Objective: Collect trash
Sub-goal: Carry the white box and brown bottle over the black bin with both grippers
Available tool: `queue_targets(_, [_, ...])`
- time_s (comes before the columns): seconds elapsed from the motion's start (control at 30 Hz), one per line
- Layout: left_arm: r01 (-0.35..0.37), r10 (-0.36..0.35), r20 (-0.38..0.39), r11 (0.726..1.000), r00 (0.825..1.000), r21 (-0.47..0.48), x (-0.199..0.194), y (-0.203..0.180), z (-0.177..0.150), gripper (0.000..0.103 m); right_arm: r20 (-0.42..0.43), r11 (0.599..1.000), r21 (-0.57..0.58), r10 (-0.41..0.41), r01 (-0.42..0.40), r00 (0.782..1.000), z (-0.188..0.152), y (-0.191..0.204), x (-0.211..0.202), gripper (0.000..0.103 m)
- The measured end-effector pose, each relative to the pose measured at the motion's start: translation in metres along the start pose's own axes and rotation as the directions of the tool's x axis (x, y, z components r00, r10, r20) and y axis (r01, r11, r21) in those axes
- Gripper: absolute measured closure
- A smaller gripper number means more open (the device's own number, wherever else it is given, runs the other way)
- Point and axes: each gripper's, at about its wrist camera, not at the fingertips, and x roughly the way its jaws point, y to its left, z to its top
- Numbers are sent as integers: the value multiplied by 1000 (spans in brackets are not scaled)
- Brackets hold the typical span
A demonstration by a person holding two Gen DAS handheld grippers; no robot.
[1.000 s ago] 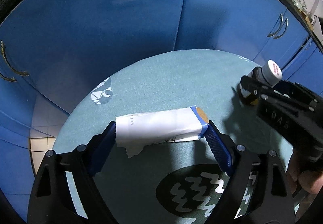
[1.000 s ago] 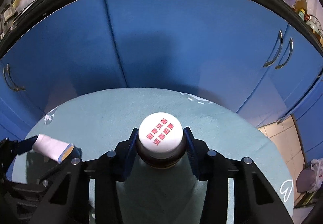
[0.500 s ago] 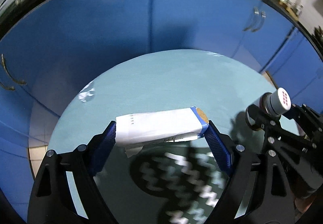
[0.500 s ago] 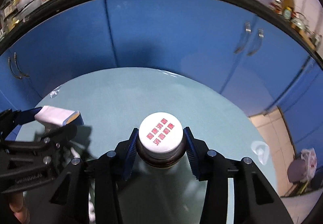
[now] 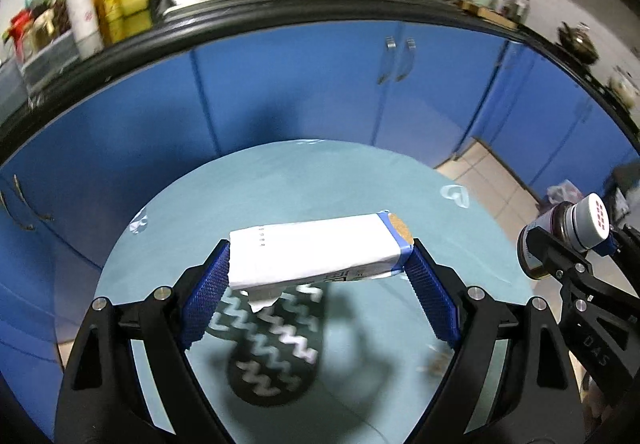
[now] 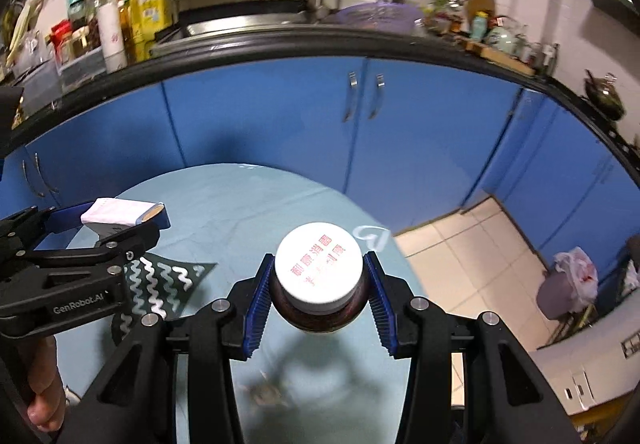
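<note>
Below you lies the round desk with the pale blue-green cloth (image 5: 352,184), and both of your loads hang above it. Your left gripper (image 5: 316,264) has its jaws clamped end-to-end on the white paper-wrapped bar with a blue band (image 5: 316,256) — held level. Your right gripper (image 6: 318,284) has its jaws closed on the dark brown glass bottle with a white cap (image 6: 319,268) — gripped just under the cap.

Each black tool (image 5: 320,264) has 2 blue ribbed pads (image 5: 204,294), silver screws, white "GenRobot.AI" lettering.
</note>
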Motion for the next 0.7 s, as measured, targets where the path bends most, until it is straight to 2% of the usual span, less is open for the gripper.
queue_targets(0.4, [71,-81,62,986,995,150,-50,-95,-11,18,91,995,78,-73,66,993,-30,-52,-83,60])
queue_targets(0.7, [113,-135,66,960,989,258,-71,-161,-25,18,103,982,154,-130,113,986,-63,-95,-118,60])
